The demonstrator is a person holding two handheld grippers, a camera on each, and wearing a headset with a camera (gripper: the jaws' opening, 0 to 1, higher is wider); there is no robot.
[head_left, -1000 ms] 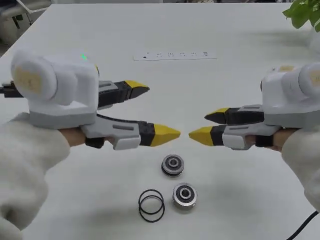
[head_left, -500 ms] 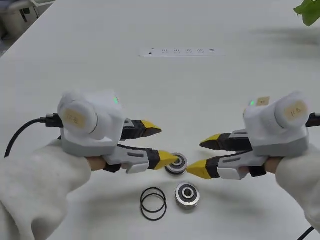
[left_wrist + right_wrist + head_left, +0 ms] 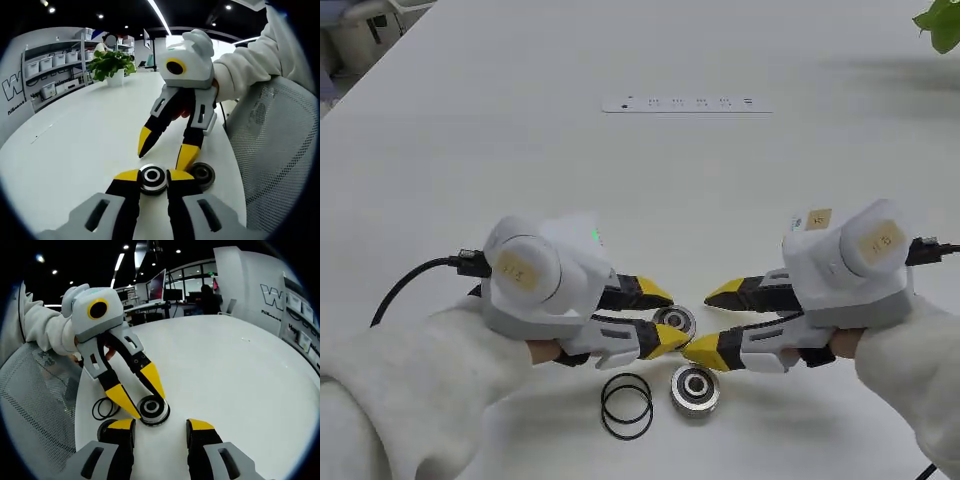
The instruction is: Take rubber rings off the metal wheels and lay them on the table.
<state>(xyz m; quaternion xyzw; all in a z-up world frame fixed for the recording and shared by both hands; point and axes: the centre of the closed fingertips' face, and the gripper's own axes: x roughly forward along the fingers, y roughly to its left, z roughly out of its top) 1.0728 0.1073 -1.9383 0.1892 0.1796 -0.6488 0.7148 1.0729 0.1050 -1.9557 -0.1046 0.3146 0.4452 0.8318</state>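
Sitting on the counter (image 3: 520, 150), one metal wheel (image 3: 153, 179) is pinched between the jaws of the left gripper (image 3: 672, 318), just ahead of the right gripper (image 3: 160, 425), jaws spread and empty, with a second wheel (image 3: 695, 388) and two loose rubber rings (image 3: 625, 405) beside them.

This is an open-plan office with something of a lab about it. A broad white worktop (image 3: 520, 120) carries a flat white socket strip (image 3: 686, 103), and a grey mesh office chair (image 3: 280, 150) is drawn up at its edge. Beyond it, desks hold computer monitors (image 3: 162, 285). Along one wall stand shelves (image 3: 50, 70) lined with pale storage bins, next to large printed wall lettering (image 3: 274, 294). A leafy potted plant (image 3: 111, 65) sits at the worktop's far end, and long strip lights (image 3: 159, 17) cross a dark ceiling.
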